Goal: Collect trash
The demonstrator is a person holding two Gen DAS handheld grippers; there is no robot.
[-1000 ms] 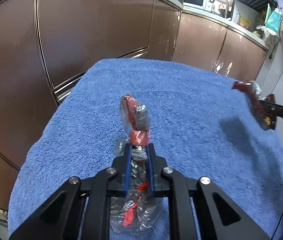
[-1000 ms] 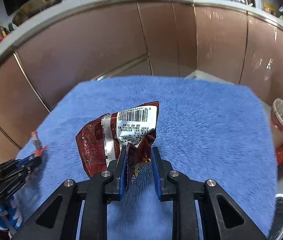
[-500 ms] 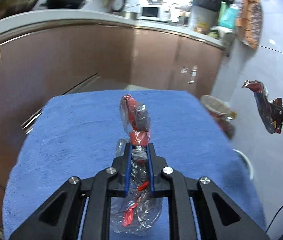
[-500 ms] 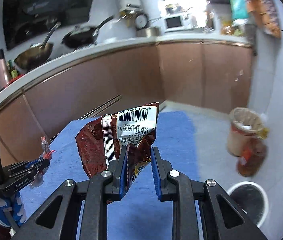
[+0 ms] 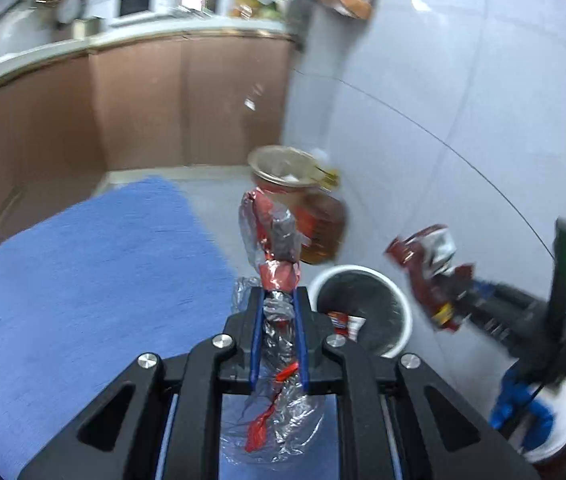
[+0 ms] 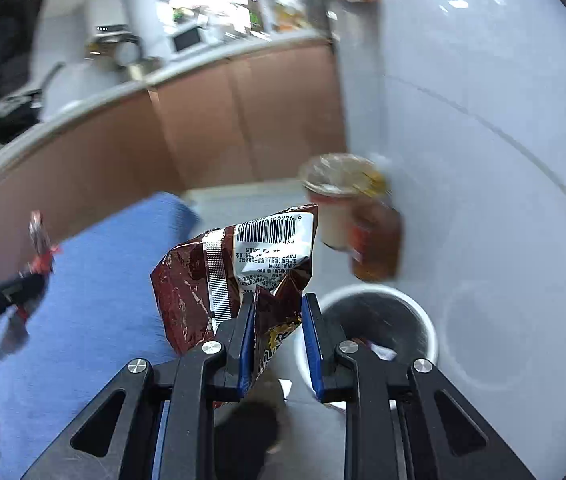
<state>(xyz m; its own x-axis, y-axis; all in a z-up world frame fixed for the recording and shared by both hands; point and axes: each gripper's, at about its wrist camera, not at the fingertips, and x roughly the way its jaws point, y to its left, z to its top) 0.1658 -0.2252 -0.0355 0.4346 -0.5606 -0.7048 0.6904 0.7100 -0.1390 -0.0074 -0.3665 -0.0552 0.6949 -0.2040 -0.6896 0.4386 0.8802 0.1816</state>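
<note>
My left gripper (image 5: 279, 300) is shut on a crumpled clear and red plastic wrapper (image 5: 271, 240), held in the air past the right edge of the blue towel (image 5: 83, 280). My right gripper (image 6: 277, 312) is shut on a dark red snack bag (image 6: 239, 268) with a white barcode panel. A white round trash bin (image 5: 363, 308) stands on the floor just right of and below both grippers; in the right wrist view it (image 6: 379, 320) holds some trash. In the left wrist view the right gripper (image 5: 459, 300) and its bag (image 5: 427, 264) hover right of the bin.
A woven basket (image 5: 283, 168) with a brown bag (image 5: 323, 228) beside it stands on the floor beyond the bin, against a pale tiled wall (image 5: 463, 100). Brown kitchen cabinets (image 5: 143, 108) run along the back, with a microwave (image 5: 135, 2) on the counter.
Both grippers have swung right, off the blue towel and toward the floor beside it. The white bin and basket have come into close view. Both still hold their trash.
</note>
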